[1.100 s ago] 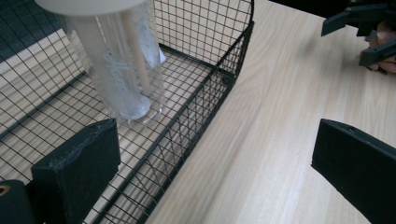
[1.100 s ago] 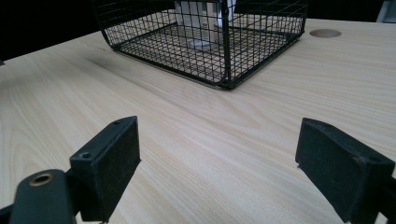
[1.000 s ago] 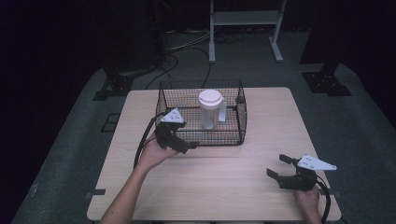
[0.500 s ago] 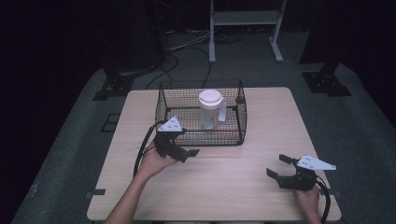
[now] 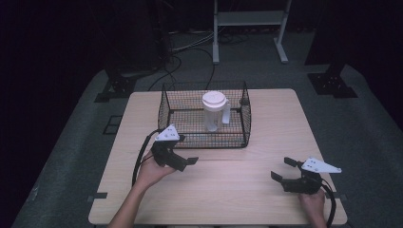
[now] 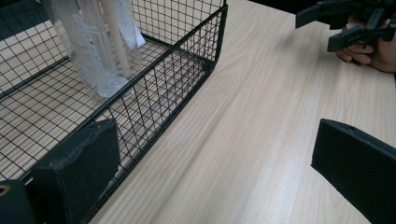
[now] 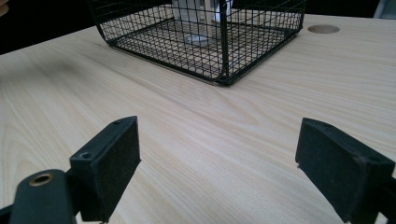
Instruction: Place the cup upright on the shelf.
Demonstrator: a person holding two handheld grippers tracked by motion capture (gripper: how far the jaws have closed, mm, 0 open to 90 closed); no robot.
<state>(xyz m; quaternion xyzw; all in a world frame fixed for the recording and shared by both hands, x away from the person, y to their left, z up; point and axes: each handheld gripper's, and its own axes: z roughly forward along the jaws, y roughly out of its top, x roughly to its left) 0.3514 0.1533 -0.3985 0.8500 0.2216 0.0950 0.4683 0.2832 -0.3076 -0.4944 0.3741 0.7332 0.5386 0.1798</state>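
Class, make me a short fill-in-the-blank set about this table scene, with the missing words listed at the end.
1. The clear jug with the white lid stands inside the wire ____.
2. The basket rests on a ____ table.
3. Both the left gripper and the right gripper have their jaws ____.

Missing words: basket; wooden; open

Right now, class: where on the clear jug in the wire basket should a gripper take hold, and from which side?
Probably the jug by its handle, coming from above: the basket walls block the sides, its top is open, and the jug stands upright with the handle toward the right.
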